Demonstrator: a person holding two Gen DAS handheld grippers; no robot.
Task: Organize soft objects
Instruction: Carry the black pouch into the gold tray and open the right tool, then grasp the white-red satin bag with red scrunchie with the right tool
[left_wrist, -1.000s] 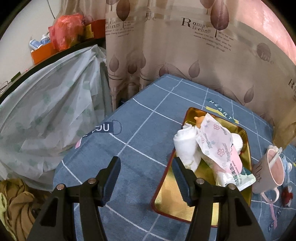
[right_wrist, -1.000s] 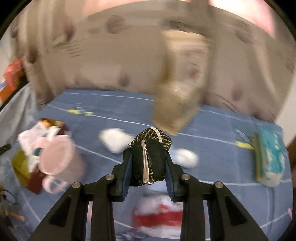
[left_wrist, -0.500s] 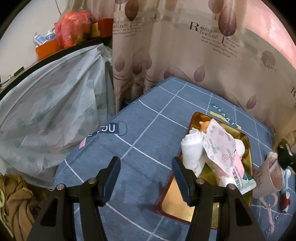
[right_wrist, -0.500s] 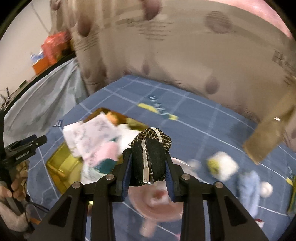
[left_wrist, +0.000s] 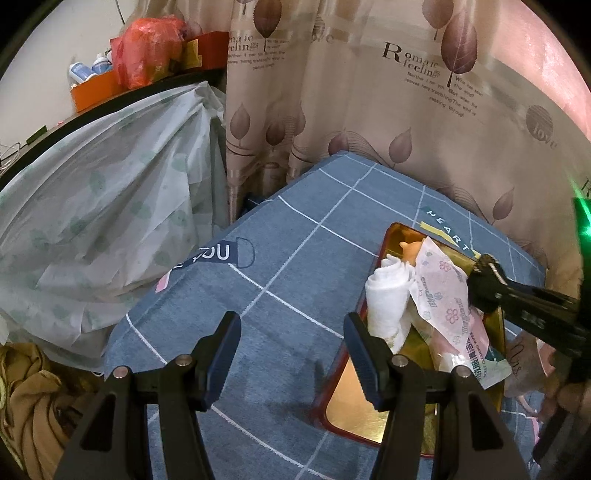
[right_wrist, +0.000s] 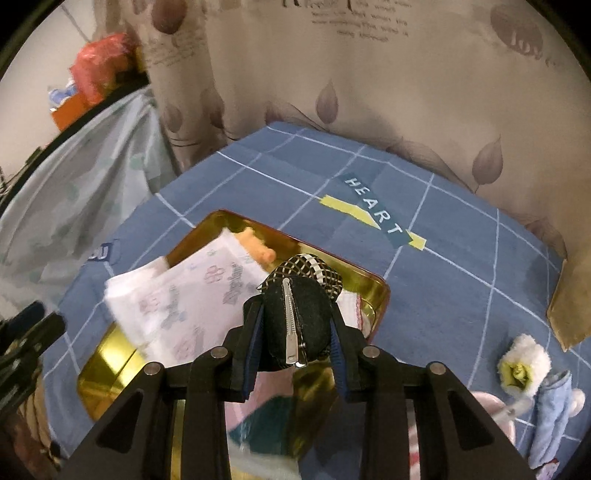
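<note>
Right gripper (right_wrist: 295, 328) clamping black hair clip (right_wrist: 295, 317), seemingly above gold tray (right_wrist: 380, 291) of soft items

Right tongs (right_wrist: 295, 343) hide much of the gold tray (right_wrist: 376, 288) & the pink packet's lower half; pink cup (right_wrist: 495, 410) cut off by the tongs' frame. Packet print (left_wrist: 476, 354) too small to read; stuff on the far shelf (right_wrist: 88, 85) blurred.

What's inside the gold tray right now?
The gold tray holds a rolled white cloth, a floral tissue pack leaning over a pink wipes packet, and an orange toy at the far end. Whatever lies beneath that pile is covered.
</note>
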